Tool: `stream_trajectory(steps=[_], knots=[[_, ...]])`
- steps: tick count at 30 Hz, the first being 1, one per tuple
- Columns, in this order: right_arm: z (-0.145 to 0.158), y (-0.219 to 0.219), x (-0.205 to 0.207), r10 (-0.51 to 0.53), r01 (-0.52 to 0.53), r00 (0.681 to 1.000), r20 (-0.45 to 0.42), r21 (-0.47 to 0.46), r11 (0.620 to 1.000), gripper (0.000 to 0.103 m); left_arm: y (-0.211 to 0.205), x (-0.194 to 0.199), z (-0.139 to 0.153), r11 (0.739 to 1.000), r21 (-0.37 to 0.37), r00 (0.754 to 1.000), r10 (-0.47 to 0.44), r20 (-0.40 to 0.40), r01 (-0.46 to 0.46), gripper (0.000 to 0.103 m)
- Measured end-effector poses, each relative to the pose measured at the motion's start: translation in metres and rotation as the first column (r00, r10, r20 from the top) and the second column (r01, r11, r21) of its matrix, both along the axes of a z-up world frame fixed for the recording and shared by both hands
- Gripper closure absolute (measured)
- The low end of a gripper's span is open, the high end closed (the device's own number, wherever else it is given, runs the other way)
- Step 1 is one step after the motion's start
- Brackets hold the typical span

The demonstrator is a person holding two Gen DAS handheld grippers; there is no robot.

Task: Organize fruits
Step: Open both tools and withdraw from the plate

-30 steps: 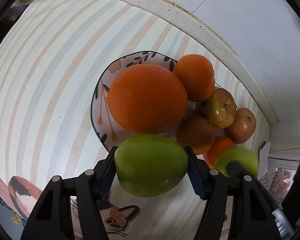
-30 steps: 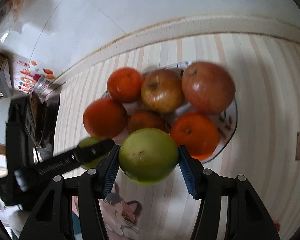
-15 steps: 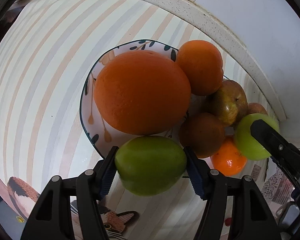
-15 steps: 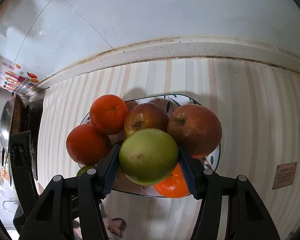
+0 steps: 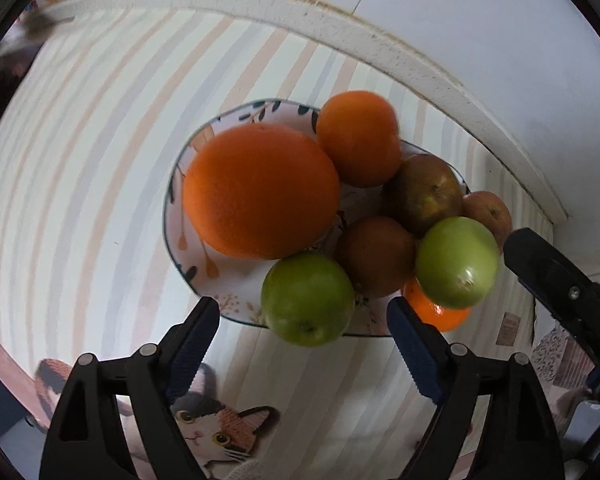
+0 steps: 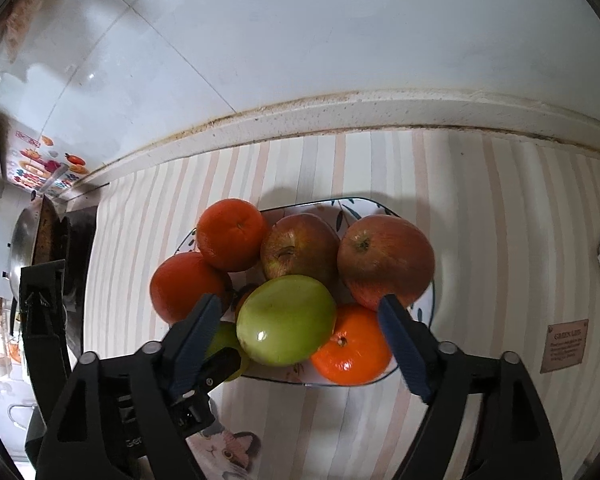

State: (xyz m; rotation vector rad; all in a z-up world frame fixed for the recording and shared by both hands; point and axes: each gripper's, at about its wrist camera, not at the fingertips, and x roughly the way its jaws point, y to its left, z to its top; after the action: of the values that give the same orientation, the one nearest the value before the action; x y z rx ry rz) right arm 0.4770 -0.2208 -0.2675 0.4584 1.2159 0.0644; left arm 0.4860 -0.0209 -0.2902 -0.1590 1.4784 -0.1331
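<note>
A leaf-patterned plate (image 5: 236, 308) (image 6: 364, 206) holds several oranges and reddish apples, among them a big orange (image 5: 260, 190). My left gripper (image 5: 304, 340) is open; a green apple (image 5: 308, 298) rests on the plate's near edge between its spread fingers, touching neither. My right gripper (image 6: 300, 340) is open too; a second green apple (image 6: 286, 320) (image 5: 456, 262) lies on the fruit pile between its fingers, clear of both pads. The first green apple shows in the right wrist view (image 6: 228, 344), partly hidden behind my right gripper's left finger.
The plate sits on a striped mat (image 5: 80, 184) with a cat picture (image 5: 216, 436) at the near edge. A white tiled wall and raised ledge (image 6: 340, 112) run behind. A pan and stove (image 6: 40, 240) stand at the far left.
Both grippers have opened and let go of their green apples. The apples now rest on the plate and fruit pile. Both grippers have drawn back slightly.
</note>
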Motion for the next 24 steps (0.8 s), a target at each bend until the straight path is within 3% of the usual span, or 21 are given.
stream_trajectory(steps=[2, 7, 13, 24], knots=[[0.010, -0.001, -0.009, 0.008, -0.008, 1.000, 0.006, -0.035, 0.999, 0.009, 0.001, -0.004, 0.010, 1.000, 0.015, 1.000, -0.016, 0.023, 0.016, 0.018], [0.032, 0.003, -0.034, 0.030, -0.027, 0.999, 0.023, -0.152, 0.988, 0.008, 0.009, -0.020, 0.040, 0.995, 0.087, 0.992, -0.063, 0.106, 0.054, 0.017], [0.053, 0.010, -0.068, 0.052, -0.040, 0.997, 0.050, -0.213, 0.976, 0.008, 0.022, -0.050, 0.076, 0.983, 0.165, 0.976, -0.113, 0.185, 0.083, 0.017], [0.103, 0.027, -0.136, 0.070, -0.026, 0.986, 0.154, -0.273, 0.962, 0.008, 0.029, -0.105, 0.136, 0.986, 0.136, 0.943, -0.136, 0.303, 0.098, 0.018]])
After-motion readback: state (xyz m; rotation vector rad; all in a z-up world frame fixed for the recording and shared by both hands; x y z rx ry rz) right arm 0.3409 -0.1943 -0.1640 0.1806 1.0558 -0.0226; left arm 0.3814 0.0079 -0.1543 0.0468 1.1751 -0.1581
